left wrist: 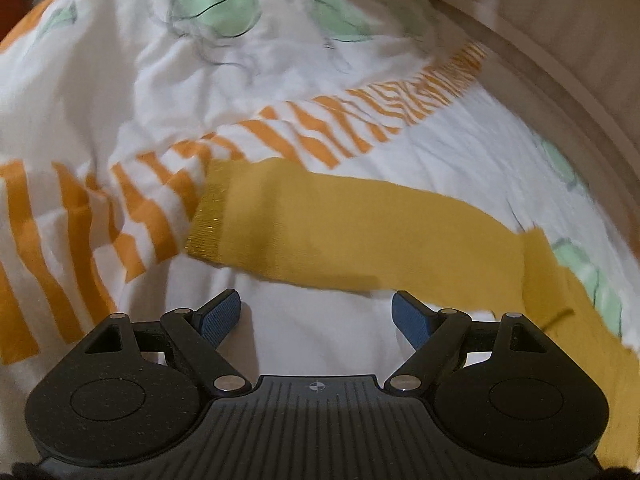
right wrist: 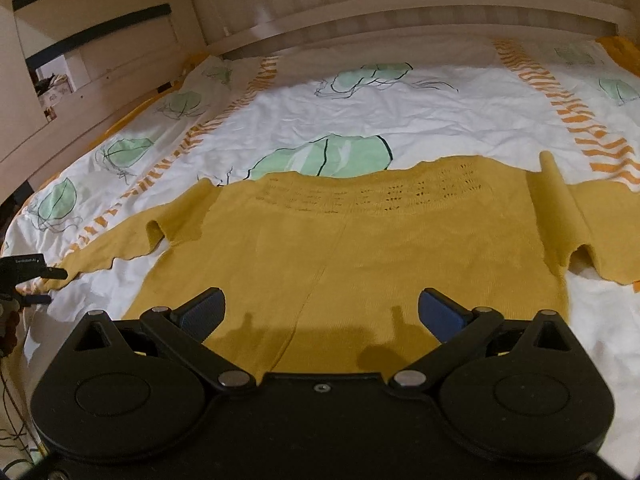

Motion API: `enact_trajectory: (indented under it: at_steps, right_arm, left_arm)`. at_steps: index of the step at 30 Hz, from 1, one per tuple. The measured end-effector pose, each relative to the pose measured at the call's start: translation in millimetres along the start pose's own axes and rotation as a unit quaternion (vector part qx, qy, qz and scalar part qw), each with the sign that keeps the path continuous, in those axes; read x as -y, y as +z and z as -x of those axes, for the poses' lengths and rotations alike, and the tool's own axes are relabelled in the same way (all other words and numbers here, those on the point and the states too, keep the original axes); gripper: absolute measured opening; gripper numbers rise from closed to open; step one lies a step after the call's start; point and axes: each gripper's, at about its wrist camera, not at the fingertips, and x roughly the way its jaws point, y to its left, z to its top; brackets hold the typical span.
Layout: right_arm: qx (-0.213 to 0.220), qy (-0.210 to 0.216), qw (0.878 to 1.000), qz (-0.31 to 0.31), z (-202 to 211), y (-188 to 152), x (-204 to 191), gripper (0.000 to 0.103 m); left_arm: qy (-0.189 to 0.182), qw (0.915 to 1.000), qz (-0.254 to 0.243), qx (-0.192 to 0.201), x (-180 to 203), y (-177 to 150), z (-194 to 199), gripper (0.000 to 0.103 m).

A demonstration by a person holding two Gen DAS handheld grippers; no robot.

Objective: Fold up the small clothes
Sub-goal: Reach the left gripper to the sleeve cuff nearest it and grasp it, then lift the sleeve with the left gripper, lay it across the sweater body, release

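A mustard-yellow knitted sweater (right wrist: 360,248) lay spread flat on a bed, on top of a white duvet (right wrist: 352,116) printed with pale green leaves and bands of orange stripes. In the right wrist view its body faced the camera with the neckline away from it; a band of small openwork holes (right wrist: 384,196) ran below that neckline, and a seam line ran down the middle of the fabric. Both sleeves stretched outward — one to the left toward the edge of the duvet, one to the right, with a raised fold at each shoulder.

The right gripper (right wrist: 322,312) hovered over the sweater's near hem with its blue-padded fingers spread wide, holding nothing; their shadows fell on the yellow knit just below.

In the left wrist view the left gripper (left wrist: 316,316) was likewise released, fingers apart over bare white duvet, just short of the sleeve (left wrist: 344,232), which lay across the frame with its ribbed cuff (left wrist: 208,216) resting against an orange striped band. That view was somewhat blurred.

A pale wooden bed frame (right wrist: 400,12) ran behind the duvet. At the far left of the right wrist view a dark device (right wrist: 24,268) carried a small label — too small to read.
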Motion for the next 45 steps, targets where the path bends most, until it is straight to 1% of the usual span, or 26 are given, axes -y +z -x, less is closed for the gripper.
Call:
enact_trajectory:
  at_steps: [4,7,11,16,17,18,19,20,21,22,23,24,25,27,31,36,40,45]
  right_arm:
    - [-0.014,-0.003,1.0,-0.004,-5.3,-6.0,9.5,0.102]
    - [-0.022,-0.008,1.0,0.003,-8.0,-8.8,13.1,0.102]
    - [-0.03,0.0,1.0,0.005,-10.9,-10.7,12.8,0.102]
    - [-0.039,0.005,0.999,0.011,-15.7,-14.7,9.7,0.102]
    - [-0.041,0.006,0.999,0.01,-16.5,-15.3,10.3,0.102]
    - [-0.043,0.006,0.999,0.008,-16.9,-15.6,10.7,0.102]
    - [-0.044,0.006,0.999,0.006,-16.9,-15.7,10.9,0.102]
    - [-0.044,0.005,0.999,0.005,-17.0,-15.6,11.3,0.102]
    - [-0.044,0.004,0.999,0.004,-17.3,-15.3,11.8,0.102]
    - [-0.044,0.003,0.999,0.003,-17.0,-14.8,12.2,0.102]
    - [-0.044,0.003,0.999,0.002,-16.5,-14.4,12.4,0.102]
    - [-0.044,0.003,0.999,0.0,-16.1,-14.5,12.1,0.102]
    - [-0.043,0.002,0.999,-0.002,-16.1,-14.1,12.2,0.102]
    - [-0.043,0.001,0.999,-0.006,-14.9,-12.4,13.2,0.102]
    - [-0.038,0.002,0.999,-0.02,-10.6,-8.3,17.2,0.102]
    - [-0.032,0.005,0.999,-0.042,-4.5,-3.9,22.0,0.102]
    - [-0.031,0.009,0.998,-0.054,-2.7,-0.3,23.8,0.102]
    - [-0.037,0.008,0.998,-0.058,-1.4,2.8,26.0,0.102]
  left_arm:
    - [-0.003,0.9998,0.017,0.009,-4.7,6.3,-6.8,0.083]
    - [-0.009,0.9988,0.044,0.017,-11.4,13.7,-11.0,0.083]
    - [-0.017,0.9964,0.078,0.03,-20.2,21.6,-17.2,0.083]
    - [-0.028,0.9943,0.094,0.041,-25.7,31.0,-24.6,0.082]
    - [-0.03,0.9935,0.1,0.045,-27.1,32.2,-25.3,0.08]
    - [-0.031,0.9928,0.105,0.049,-28.2,33.3,-25.1,0.068]
    - [-0.028,0.9929,0.106,0.048,-28.7,34.9,-26.0,0.059]
    - [-0.024,0.9935,0.103,0.041,-28.8,37.3,-27.7,0.046]
    - [-0.022,0.9942,0.099,0.034,-28.7,39.7,-30.0,0.036]
    - [-0.022,0.9947,0.095,0.032,-28.9,41.5,-30.9,0.03]
    - [-0.024,0.9947,0.094,0.035,-29.0,43.2,-30.7,0.014]
    - [-0.02,0.9946,0.094,0.039,-28.4,45.0,-29.3,0.004]
    - [-0.014,0.9944,0.095,0.044,-27.4,47.1,-26.7,0.004]
    - [-0.017,0.9938,0.097,0.052,-25.8,54.5,-20.7,0.004]
    - [-0.008,0.995,0.059,0.08,-11.1,81.0,0.6,0.004]
    - [0.002,0.9933,0.02,0.114,10.2,115.8,26.5,0.003]
    - [0.002,0.9911,-0.003,0.133,35.8,139.7,42.4,0.003]
    - [-0.019,0.9881,-0.041,0.147,86.0,154.6,58.3,0.003]
